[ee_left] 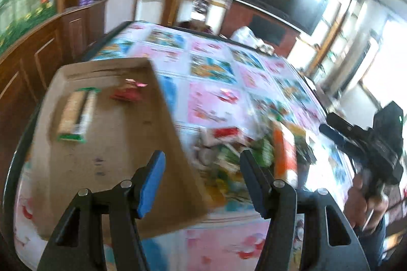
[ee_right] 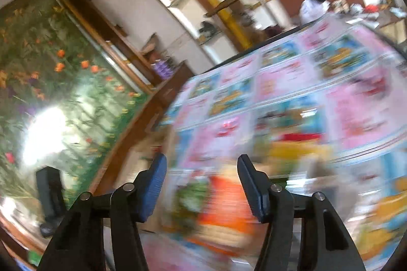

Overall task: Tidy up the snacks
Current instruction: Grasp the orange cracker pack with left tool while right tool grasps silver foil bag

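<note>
On the bench (ee_left: 216, 98), both the left gripper (ee_left: 201, 184) and the right gripper (ee_right: 202, 185) stand apart and empty, between picks. A green-ended snack pack (ee_left: 76, 116) and a red packet (ee_left: 127, 94) lie in the cardboard tray (ee_left: 122, 169); the snack pile (ee_left: 254, 151) just beside it, judging by this, wants another grasp.

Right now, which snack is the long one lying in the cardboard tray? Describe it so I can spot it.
Find the cardboard tray on the patterned tablecloth. Toward its left lies a long tan packet with green ends. The small red wrapped snacks beside it are much shorter.
</note>
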Action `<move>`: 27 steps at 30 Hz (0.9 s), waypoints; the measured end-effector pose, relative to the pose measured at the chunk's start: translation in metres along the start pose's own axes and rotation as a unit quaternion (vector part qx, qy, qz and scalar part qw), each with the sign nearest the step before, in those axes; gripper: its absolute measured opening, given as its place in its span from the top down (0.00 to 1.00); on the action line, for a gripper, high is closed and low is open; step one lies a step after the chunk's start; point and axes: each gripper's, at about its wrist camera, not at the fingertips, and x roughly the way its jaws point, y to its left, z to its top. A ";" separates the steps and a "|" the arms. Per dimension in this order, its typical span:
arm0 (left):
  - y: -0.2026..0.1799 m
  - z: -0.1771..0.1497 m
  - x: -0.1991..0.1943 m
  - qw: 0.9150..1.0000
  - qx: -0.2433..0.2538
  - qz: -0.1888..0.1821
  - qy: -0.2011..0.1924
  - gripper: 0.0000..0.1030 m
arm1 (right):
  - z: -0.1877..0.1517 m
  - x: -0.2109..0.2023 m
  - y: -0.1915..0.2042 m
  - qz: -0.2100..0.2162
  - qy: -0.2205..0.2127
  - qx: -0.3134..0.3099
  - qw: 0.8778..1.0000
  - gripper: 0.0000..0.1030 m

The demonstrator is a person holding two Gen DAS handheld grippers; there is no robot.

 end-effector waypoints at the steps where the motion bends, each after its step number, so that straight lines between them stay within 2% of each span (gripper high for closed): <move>1: -0.013 -0.001 0.006 1.000 0.014 -0.004 0.009 0.40 | -0.001 -0.005 -0.007 -0.016 0.003 -0.014 1.000 0.47; 4: -0.051 -0.003 0.025 0.998 0.054 -0.018 0.041 0.28 | 0.001 -0.010 -0.032 -0.056 0.022 -0.005 0.998 0.47; 8: -0.099 -0.014 0.048 0.993 0.098 -0.024 0.069 0.26 | 0.006 -0.021 -0.055 -0.075 0.012 0.042 0.996 0.46; 11: -0.131 -0.021 0.065 0.987 0.144 0.009 0.066 0.26 | 0.007 -0.024 -0.067 -0.097 0.012 0.059 0.993 0.45; 15: -0.151 -0.022 0.093 0.979 0.180 0.081 0.060 0.26 | 0.006 -0.022 -0.078 -0.074 0.024 0.090 0.993 0.45; 17: -0.157 -0.020 0.105 0.975 0.191 0.096 0.060 0.26 | 0.006 -0.024 -0.078 -0.074 0.022 0.091 0.993 0.44; 18: -0.160 -0.020 0.113 0.973 0.197 0.099 0.067 0.26 | 0.005 -0.025 -0.078 -0.078 0.021 0.088 0.993 0.39; 19: -0.164 -0.020 0.118 0.971 0.205 0.106 0.067 0.22 | 0.005 -0.025 -0.078 -0.084 0.020 0.087 0.992 0.37; 22: -0.173 -0.024 0.132 0.961 0.236 0.134 0.048 0.21 | 0.005 -0.025 -0.079 -0.107 0.021 0.079 0.991 0.36; 24: -0.171 -0.027 0.132 0.962 0.241 0.130 0.027 0.22 | 0.004 -0.021 -0.079 -0.119 0.027 0.073 0.990 0.36; 26: -0.167 -0.029 0.130 0.963 0.244 0.118 0.012 0.42 | 0.002 -0.014 -0.081 -0.122 0.040 0.074 0.989 0.33; 27: -0.164 -0.028 0.129 0.964 0.241 0.112 0.009 0.43 | 0.001 -0.010 -0.082 -0.121 0.050 0.077 0.988 0.32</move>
